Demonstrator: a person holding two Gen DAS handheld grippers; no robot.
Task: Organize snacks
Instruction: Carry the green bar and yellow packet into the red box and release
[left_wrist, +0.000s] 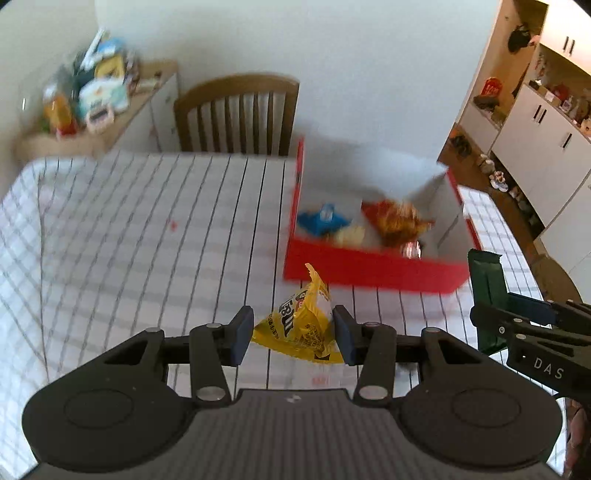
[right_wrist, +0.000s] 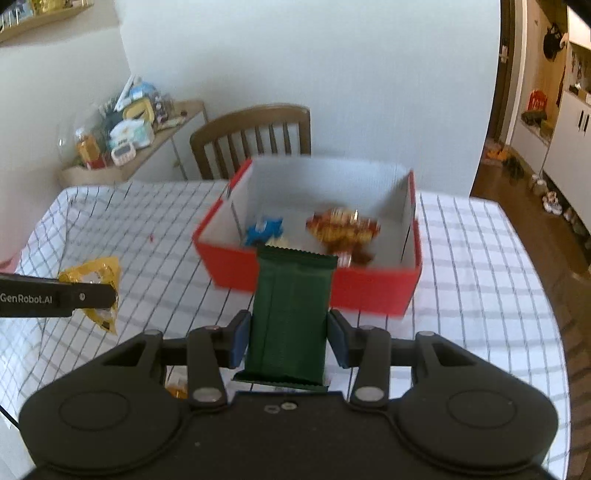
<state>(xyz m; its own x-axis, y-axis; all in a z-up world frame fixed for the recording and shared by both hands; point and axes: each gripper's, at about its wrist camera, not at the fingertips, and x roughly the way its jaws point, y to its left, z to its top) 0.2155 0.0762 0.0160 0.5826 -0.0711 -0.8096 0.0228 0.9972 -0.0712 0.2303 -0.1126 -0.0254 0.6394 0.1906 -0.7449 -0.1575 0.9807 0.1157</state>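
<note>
My left gripper (left_wrist: 293, 334) is shut on a yellow snack packet (left_wrist: 301, 325), held above the checked tablecloth. In the right wrist view the same yellow packet (right_wrist: 96, 291) shows at the left, in the left gripper's fingers (right_wrist: 88, 295). My right gripper (right_wrist: 286, 339) is shut on a dark green snack bar (right_wrist: 291, 314), which stands upright between its pads. That green bar (left_wrist: 487, 288) also shows at the right edge of the left wrist view. Beyond both stands a red box (right_wrist: 369, 291) with white inner walls. It holds a blue packet (right_wrist: 264, 229) and a red-orange packet (right_wrist: 341, 230).
A wooden chair (right_wrist: 255, 136) stands behind the checked table (right_wrist: 480, 277). A side shelf (right_wrist: 129, 129) at the back left carries several items. White cupboards (left_wrist: 535, 140) and floor clutter lie to the right. A small orange wrapper (right_wrist: 177, 387) lies under the right gripper.
</note>
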